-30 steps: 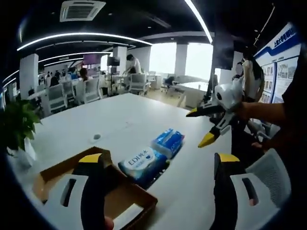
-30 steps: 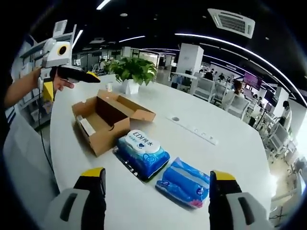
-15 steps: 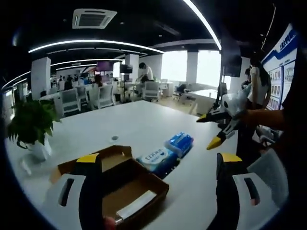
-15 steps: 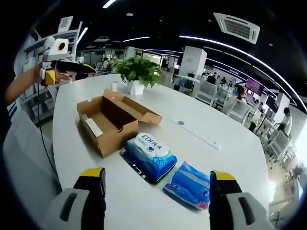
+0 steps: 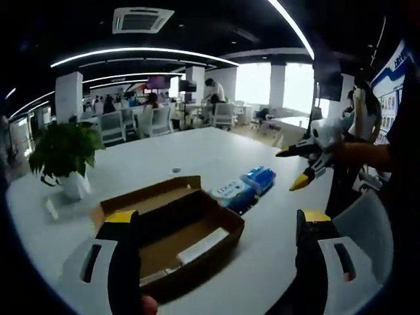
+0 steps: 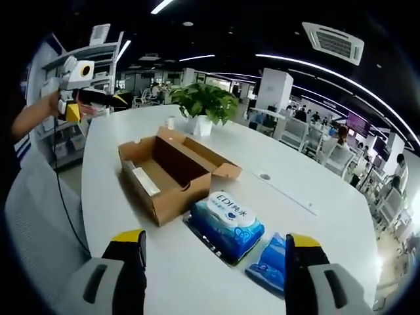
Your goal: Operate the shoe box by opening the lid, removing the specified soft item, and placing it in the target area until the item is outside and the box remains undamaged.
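Note:
An open brown cardboard shoe box (image 5: pixel 172 230) (image 6: pixel 172 178) lies on the white table (image 5: pixel 282 249), lid flaps folded out, with a white strip inside. Beside it sit a blue wipes pack with a white label (image 5: pixel 231 191) (image 6: pixel 228 220) and a second blue soft pack (image 5: pixel 258 178) (image 6: pixel 270 262). My left gripper (image 5: pixel 216 252) is open above the table's near edge, nothing between its jaws; it also appears far left in the right gripper view (image 6: pixel 92 100). My right gripper (image 6: pixel 213 272) stands open and empty; in the left gripper view it hangs at the right (image 5: pixel 303 165), held by a hand.
A potted green plant (image 5: pixel 64 154) (image 6: pixel 205 105) stands on the table past the box. A small round grommet (image 6: pixel 264 176) sits in the tabletop. A grey chair (image 5: pixel 367 236) is at the near right. Office desks, chairs and people fill the background.
Both cameras have pulled back and swung; the box, packs and plant now sit differently in each view. The things on the table have not moved. Both grippers stay open.

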The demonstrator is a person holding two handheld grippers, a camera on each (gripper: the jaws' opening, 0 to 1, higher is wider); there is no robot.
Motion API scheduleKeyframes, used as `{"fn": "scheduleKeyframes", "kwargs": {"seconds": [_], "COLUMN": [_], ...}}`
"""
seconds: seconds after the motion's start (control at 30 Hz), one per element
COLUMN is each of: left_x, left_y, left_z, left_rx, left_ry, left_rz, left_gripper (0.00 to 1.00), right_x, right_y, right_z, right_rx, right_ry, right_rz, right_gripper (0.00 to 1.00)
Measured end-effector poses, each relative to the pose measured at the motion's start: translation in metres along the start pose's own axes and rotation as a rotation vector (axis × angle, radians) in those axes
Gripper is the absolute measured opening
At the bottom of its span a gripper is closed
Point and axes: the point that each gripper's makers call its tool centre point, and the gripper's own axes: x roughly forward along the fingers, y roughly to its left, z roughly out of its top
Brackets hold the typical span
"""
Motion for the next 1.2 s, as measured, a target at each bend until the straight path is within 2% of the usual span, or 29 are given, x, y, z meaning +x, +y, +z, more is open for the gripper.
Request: {"fn": "scheduleKeyframes", "kwargs": {"seconds": [0.23,0.53,0.67,0.8,0.9,1.1,1.2], "left_x": [-0.013,-0.024,-0.029,-0.035,-0.039,-0.047,-0.049], "left_y": [0.001,-0.004,-0.008,-0.012,-0.019,-0.024,-0.027], "left_z": [-0.020,-0.034,-0.040,-0.050,-0.058,-0.069,-0.072], "left_rx": [-0.009,-0.006,0.007,0.004,-0.014,-0.018,0.004], "left_ry": [0.031,0.030,0.031,0.028,0.025,0.020,0.017], "left_rz": [0.025,0.033,0.046,0.057,0.052,0.082,0.107], "left_gripper": [0.99,0.99,0.99,0.99,0.99,0.99,0.99], "right_x": [0.010,0.024,0.032,0.041,0.048,0.065,0.071], "right_y": [0.018,0.038,0.045,0.052,0.057,0.061,0.067], "right_z": [0.008,0.018,0.023,0.034,0.038,0.041,0.047], "right_rx": [-0.017,-0.041,-0.070,-0.083,-0.088,-0.122,-0.145], "right_ry": [-0.008,-0.020,-0.016,-0.045,-0.042,-0.030,-0.056], "right_rz": [0.046,0.109,0.146,0.200,0.242,0.295,0.331], "right_gripper": [0.87,0.87,0.87,0.87,0.87,0.86,0.86]}}
